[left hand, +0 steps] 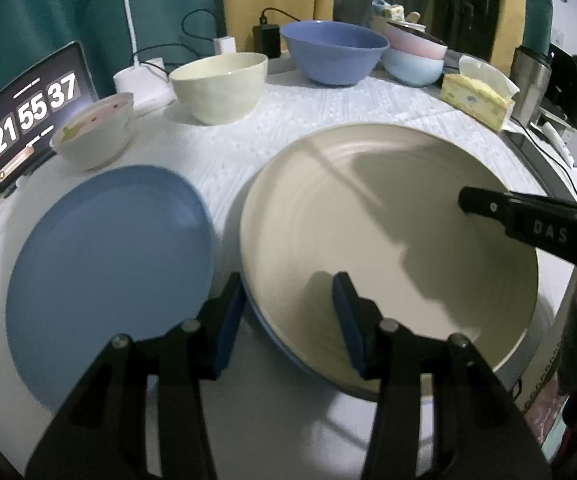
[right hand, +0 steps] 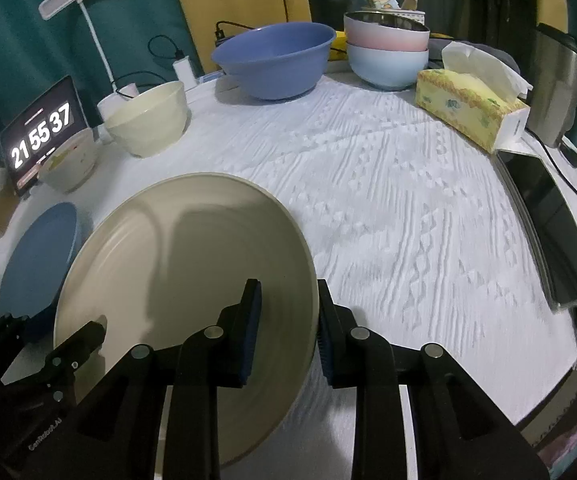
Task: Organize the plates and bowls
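A large cream plate (left hand: 368, 216) (right hand: 176, 264) sits near the table's front, with a blue rim of another plate just visible beneath it in the left wrist view. My left gripper (left hand: 288, 320) is open, its jaws straddling the cream plate's near left rim. My right gripper (right hand: 288, 320) is open, its jaws straddling the plate's right rim; it also shows in the left wrist view (left hand: 528, 220). A blue plate (left hand: 108, 272) (right hand: 36, 264) lies to the left. Behind stand a patterned white bowl (left hand: 92, 132), a cream bowl (left hand: 220, 84), a large blue bowl (left hand: 332, 52) and a pink bowl stacked in a light blue bowl (left hand: 412, 56).
A tablet clock (left hand: 32, 116) and a lamp base (left hand: 136, 80) stand at the back left. A tissue box (right hand: 468, 108), a steel cup (right hand: 556, 80) and a phone (right hand: 548, 224) lie at the right. A white textured cloth (right hand: 388, 208) covers the table.
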Motion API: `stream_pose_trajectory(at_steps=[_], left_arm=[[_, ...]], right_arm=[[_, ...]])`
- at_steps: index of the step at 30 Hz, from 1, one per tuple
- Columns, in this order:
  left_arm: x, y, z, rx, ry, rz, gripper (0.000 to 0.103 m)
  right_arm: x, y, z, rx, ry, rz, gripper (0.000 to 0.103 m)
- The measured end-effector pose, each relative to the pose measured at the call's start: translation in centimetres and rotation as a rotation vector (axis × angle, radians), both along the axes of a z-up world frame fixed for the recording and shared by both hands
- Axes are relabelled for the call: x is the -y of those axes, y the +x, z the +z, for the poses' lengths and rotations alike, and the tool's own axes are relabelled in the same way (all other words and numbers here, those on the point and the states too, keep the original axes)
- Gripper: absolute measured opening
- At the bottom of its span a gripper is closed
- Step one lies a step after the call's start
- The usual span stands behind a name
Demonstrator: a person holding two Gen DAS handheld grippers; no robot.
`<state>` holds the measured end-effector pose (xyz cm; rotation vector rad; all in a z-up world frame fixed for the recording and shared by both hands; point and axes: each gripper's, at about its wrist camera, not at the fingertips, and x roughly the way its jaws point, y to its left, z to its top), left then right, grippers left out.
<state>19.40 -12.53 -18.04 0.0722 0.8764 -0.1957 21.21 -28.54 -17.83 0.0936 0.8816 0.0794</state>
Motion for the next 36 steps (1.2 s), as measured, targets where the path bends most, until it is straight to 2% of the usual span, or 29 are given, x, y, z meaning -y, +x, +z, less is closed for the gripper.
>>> stream_pose_trajectory(at_steps=[10,18,24,36], left_arm=[[0.4,3.3,-0.1,-0.003,-0.019,0.011,0.047],[0.1,4.6,0.0,-0.028,-0.040,0.011,0.047],[-0.4,4.3,0.4,-0.026,-0.065,0.009,0.047],[-2.4,1.8,2.9,0.060,-0.096,0.025,0.047]], right_arm=[[0.0,2.9,0.1,-0.003,-0.005,-0.006,0.028],[-0.3,4.4,0.2,-0.015,0.005,-0.012,0.028],[-0.3,4.3,0.5,-0.022,0.003,-0.025,0.028],[-1.0,2.0,2.5,0.019,-0.039,-0.053,0.032]])
